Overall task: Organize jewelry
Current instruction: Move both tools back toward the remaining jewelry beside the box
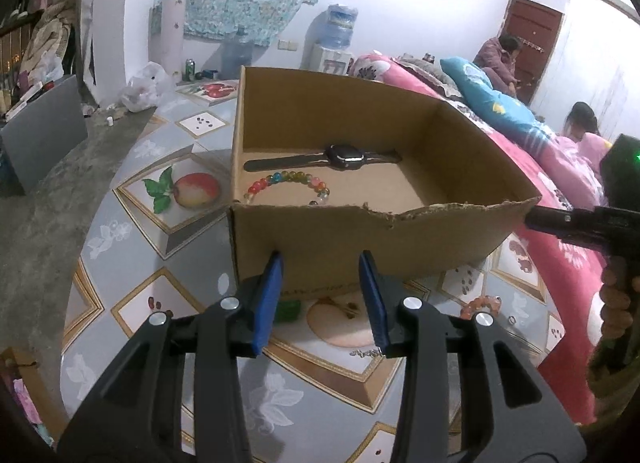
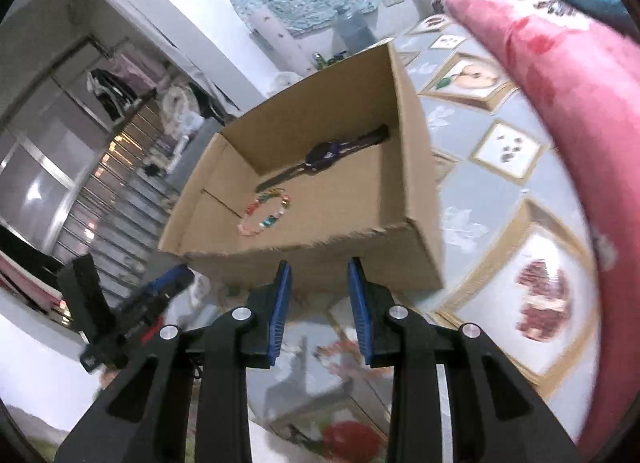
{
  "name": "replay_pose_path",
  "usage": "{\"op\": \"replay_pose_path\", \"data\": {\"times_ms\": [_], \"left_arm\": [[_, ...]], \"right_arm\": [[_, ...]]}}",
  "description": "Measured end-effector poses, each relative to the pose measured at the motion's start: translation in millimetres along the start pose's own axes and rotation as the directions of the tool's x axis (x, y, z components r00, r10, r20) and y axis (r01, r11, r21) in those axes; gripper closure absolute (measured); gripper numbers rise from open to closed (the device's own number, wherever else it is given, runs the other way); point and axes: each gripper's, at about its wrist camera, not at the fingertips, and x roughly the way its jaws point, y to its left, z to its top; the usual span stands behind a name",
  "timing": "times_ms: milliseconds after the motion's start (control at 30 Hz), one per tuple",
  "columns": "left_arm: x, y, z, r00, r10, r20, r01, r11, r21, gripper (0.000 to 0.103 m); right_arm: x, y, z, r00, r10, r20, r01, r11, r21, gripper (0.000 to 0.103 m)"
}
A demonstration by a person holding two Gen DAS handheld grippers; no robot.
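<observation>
Green translucent piece (image 1: 289,310) lies on the fruit-print table (image 1: 132,247), just ahead of your left tongs (image 1: 320,267), partly hidden by the left pad; it's too small to say what it is. Left tongs are partly open and empty, with the tips close to the near wall of the open brown cardboard box (image 1: 360,239).

The box already holds a black smartwatch with a dark strap (image 1: 344,156) and a rainbow glass-bead bracelet (image 1: 288,183).

A small silvery chain or clasp (image 1: 365,352) lies just right of the tongs' right pad. It looks light, limp and slippery, so pinch it at a bunched part.

The orange-pink bead bracelet (image 1: 480,305) lies further right, by the box's near corner. It looks light, with hard beads that will roll, so pinch across the strand.

Right tongs (image 2: 320,267) are partly open and empty. Their view is blurred, and the loose pieces below them can't be made out.
</observation>
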Motion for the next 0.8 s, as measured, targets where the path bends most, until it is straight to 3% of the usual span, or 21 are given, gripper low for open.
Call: {"op": "replay_pose_path", "data": {"times_ms": [67, 133, 233, 300, 367, 467, 600, 733, 800], "left_arm": [[-6, -3, -4, 1.0, 0.004, -0.005, -0.004, 1.0, 0.006, 0.057], [-13, -8, -10, 1.0, 0.025, -0.008, -0.025, 0.999, 0.024, 0.052], [-24, -15, -23, 0.998, 0.051, -0.027, -0.05, 0.998, 0.023, 0.039], [-32, -19, -32, 0.998, 0.054, -0.021, -0.055, 0.998, -0.022, 0.026], [-37, -23, -41, 0.998, 0.056, -0.026, -0.058, 0.995, -0.079, 0.022], [-42, -25, -50, 0.994, 0.1, -0.046, -0.105, 0.985, -0.135, 0.02], [-53, -23, -53, 0.981, 0.194, -0.018, -0.193, 0.959, -0.206, 0.019], [-56, -24, -53, 0.979, 0.204, -0.026, -0.205, 0.955, -0.216, 0.019], [-56, -26, -55, 0.986, 0.162, -0.033, -0.166, 0.962, -0.218, 0.017]], "right_arm": [[-10, -2, -7, 0.995, -0.092, -0.026, 0.091, 0.996, -0.013, 0.06], [-18, -2, -20, 0.981, -0.179, -0.072, 0.177, 0.983, -0.039, 0.058], [-25, 5, -37, 0.944, -0.306, -0.125, 0.296, 0.951, -0.088, 0.05], [-27, 13, -47, 0.927, -0.35, -0.133, 0.335, 0.934, -0.121, 0.04], [-27, 20, -58, 0.924, -0.364, -0.121, 0.345, 0.927, -0.149, 0.025], [-15, 23, -66, 0.91, -0.405, -0.088, 0.382, 0.902, -0.2, 0.022], [-7, 23, -65, 0.845, -0.534, -0.014, 0.516, 0.823, -0.238, 0.014], [-19, 27, -66, 0.812, -0.563, 0.152, 0.583, 0.774, -0.248, 0.01], [-36, 34, -70, 0.809, -0.517, 0.28, 0.579, 0.783, -0.227, 0.009]]}}
